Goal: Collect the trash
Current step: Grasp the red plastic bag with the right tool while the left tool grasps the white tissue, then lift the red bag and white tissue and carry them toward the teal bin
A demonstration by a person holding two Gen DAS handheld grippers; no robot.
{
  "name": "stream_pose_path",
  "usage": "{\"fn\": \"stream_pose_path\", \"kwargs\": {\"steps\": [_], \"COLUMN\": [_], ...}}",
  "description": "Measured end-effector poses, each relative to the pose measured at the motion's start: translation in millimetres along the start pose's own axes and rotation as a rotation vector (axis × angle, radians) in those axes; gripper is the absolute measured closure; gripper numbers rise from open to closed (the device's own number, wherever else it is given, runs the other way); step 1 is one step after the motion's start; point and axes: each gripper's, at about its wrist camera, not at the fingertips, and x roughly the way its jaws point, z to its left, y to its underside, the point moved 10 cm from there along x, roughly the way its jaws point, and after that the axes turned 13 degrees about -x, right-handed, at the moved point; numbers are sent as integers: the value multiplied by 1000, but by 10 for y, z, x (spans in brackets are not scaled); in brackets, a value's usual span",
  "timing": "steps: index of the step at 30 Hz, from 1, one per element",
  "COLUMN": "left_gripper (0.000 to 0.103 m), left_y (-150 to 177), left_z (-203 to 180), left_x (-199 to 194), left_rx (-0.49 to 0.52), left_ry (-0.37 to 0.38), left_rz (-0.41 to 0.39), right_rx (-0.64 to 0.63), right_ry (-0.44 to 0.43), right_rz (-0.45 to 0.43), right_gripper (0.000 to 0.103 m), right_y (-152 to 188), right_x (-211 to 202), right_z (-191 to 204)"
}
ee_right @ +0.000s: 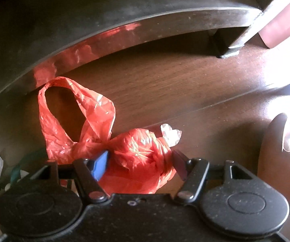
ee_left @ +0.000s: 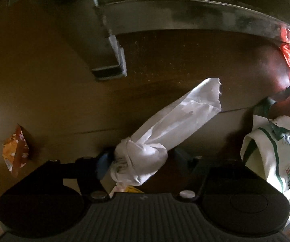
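Note:
In the left wrist view a white plastic bag [ee_left: 165,125], knotted at its near end, lies on the wooden floor. My left gripper [ee_left: 142,158] straddles the knot. Its blue-padded finger touches the knot's left side and the other finger stands a little clear of it. In the right wrist view a red plastic bag [ee_right: 138,157] with a looped handle lies on the floor. My right gripper [ee_right: 139,162] points down over its bunched body, one finger on each side, and the bundle does not look squeezed.
A metal furniture rail [ee_left: 185,18] and leg [ee_left: 108,60] stand just beyond both bags. An orange snack wrapper [ee_left: 15,151] lies left, a white-and-green printed bag [ee_left: 276,151] right. A clear plastic scrap [ee_right: 171,134] sits beside the red bag. Part of a person's foot or hand [ee_right: 276,157] shows at the right.

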Motion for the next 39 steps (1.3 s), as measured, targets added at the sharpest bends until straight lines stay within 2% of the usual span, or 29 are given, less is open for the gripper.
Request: {"fn": "stream_pose_path", "kwargs": {"steps": [2, 4, 5, 8, 12, 15, 20, 23, 28, 31, 35, 39], "left_gripper": [46, 71, 72, 77, 79, 79, 79, 79, 79, 78, 78, 78], "left_y": [-2, -8, -1, 5, 48, 120, 277, 401, 365, 296, 249, 338], "left_z": [4, -1, -8, -28, -85, -152, -302, -457, -812, -1050, -1308, -1507], "left_x": [-25, -73, -96, -143, -280, -486, -964, -1273, -2050, -2564, -3287, -4094], "left_rx": [-4, -11, -11, -3, 27, 58, 155, 193, 241, 292, 272, 264], "left_ry": [3, 7, 9, 11, 38, 79, 100, 133, 192, 211, 273, 300], "left_rz": [-12, -26, -23, -27, -36, -35, -44, -54, -105, -178, -249, -346], "right_rx": [-18, -31, -41, -96, -153, -137, -187, -191, -186, -201, -215, -239], "right_ry": [2, 11, 21, 22, 38, 27, 12, -9, -52, -60, -66, -71], "right_rz": [-8, -8, -7, -14, -27, -23, -8, -31, -123, -206, -324, -452], "right_gripper": [39, 45, 50, 54, 55, 55, 55, 55, 55, 55, 55, 55], "right_y": [26, 35, 29, 31, 48, 128, 342, 459, 483, 459, 485, 612], "right_x": [-11, -33, -48, -134, -312, -520, -1027, -1417, -2249, -2817, -3564, -4343], "right_z": [-4, 12, 30, 145, 206, 264, 420, 445, 407, 357, 252, 143]}}
